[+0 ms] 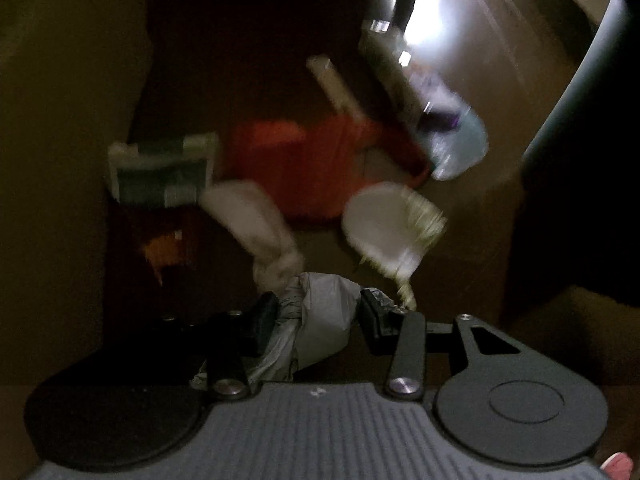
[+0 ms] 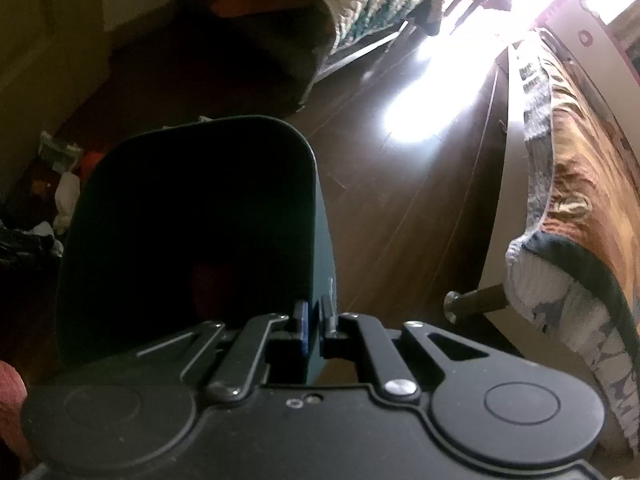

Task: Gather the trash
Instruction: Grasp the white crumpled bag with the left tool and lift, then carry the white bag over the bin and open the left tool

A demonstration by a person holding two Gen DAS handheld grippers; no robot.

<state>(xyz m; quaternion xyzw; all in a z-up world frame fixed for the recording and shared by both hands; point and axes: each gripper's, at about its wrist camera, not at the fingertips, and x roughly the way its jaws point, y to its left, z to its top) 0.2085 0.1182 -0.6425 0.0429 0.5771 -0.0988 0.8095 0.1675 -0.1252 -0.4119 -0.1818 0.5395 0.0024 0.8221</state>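
Fingers of the left gripper [image 1: 320,318] pinch a crumpled grey-white wad of trash [image 1: 320,320] at the lower centre of the left wrist view, the black pads pressed into it from both sides. Just above the wad, blurred by motion, lie a pale sock-like cloth [image 1: 256,220] and a white container with yellowish shreds [image 1: 390,226]. Behind them sits an orange-red item [image 1: 312,160], with a green-and-white striped box [image 1: 162,172] to its left and a clear plastic piece [image 1: 460,148] at the upper right, all on a dim floor.

In the right wrist view, the right gripper [image 2: 315,322] has its fingers closed on the near rim of a dark green bin [image 2: 192,232], which fills the centre-left of the frame with its mouth facing the camera. To the right runs the dark wooden floor [image 2: 400,220] with a bright glare, and a bed with a patterned cover [image 2: 580,184] lines the right edge. Small litter [image 2: 60,152] shows at the far left.
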